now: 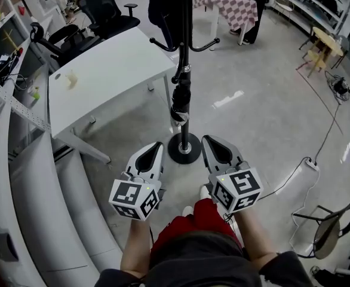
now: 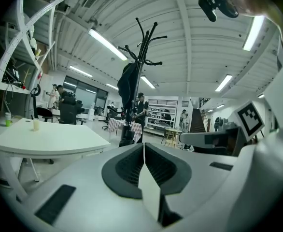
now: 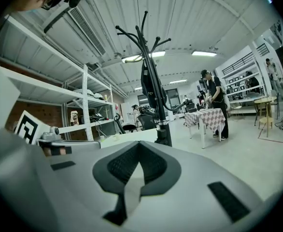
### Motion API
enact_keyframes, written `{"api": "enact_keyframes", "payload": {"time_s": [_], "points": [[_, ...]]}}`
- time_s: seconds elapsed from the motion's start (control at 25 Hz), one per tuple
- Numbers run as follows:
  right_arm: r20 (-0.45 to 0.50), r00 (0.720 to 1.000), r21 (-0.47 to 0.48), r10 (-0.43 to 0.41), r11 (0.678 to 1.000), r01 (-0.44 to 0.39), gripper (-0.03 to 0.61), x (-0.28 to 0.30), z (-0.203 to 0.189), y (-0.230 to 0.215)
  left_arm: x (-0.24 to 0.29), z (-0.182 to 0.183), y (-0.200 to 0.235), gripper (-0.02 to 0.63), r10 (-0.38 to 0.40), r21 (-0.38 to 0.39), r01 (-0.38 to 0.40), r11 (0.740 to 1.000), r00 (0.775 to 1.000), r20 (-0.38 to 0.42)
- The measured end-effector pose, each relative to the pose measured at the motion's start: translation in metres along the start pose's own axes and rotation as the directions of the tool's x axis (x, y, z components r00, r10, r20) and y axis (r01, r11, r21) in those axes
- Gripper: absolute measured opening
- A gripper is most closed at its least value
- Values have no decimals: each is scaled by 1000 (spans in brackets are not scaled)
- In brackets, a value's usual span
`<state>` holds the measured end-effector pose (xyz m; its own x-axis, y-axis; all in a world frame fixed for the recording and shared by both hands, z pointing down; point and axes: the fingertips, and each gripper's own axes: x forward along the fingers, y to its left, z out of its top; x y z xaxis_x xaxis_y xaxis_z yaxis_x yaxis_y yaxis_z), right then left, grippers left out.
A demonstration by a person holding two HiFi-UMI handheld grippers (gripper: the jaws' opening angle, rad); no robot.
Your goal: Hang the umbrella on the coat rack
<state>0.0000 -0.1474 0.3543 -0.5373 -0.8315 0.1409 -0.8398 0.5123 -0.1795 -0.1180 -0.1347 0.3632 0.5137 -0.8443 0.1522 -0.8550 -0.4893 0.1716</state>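
Observation:
The black coat rack (image 1: 186, 58) stands on its round base (image 1: 184, 149) straight in front of me, with curved hooks partway up. A dark folded bundle, apparently the umbrella (image 2: 128, 83), hangs from an upper hook beside the pole (image 3: 149, 86). My left gripper (image 1: 157, 144) and right gripper (image 1: 206, 138) are side by side, short of the base and apart from the rack. Both point toward the pole. The left gripper (image 2: 144, 144) has its jaws pressed together with nothing between them, and so does the right gripper (image 3: 139, 143).
A white table (image 1: 103, 76) stands left of the rack, with black office chairs (image 1: 103, 11) behind it. Metal shelving lines the left wall. A checkered table (image 1: 229, 5) with a person (image 3: 214, 100) is beyond. A cable (image 1: 318, 154) and a chair (image 1: 330, 226) are at right.

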Motion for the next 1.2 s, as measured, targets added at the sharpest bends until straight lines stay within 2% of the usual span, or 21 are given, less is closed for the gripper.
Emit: {"api": "enact_keyframes", "payload": {"time_s": [0.88, 1.2], "points": [[141, 986, -30, 84, 996, -81, 17, -41, 44, 27, -41, 36, -16, 20, -25, 13, 24, 1000, 996, 87], [172, 979, -73, 110, 992, -99, 17, -51, 53, 42, -61, 46, -14, 20, -1, 20, -1, 1000, 995, 103]]}}
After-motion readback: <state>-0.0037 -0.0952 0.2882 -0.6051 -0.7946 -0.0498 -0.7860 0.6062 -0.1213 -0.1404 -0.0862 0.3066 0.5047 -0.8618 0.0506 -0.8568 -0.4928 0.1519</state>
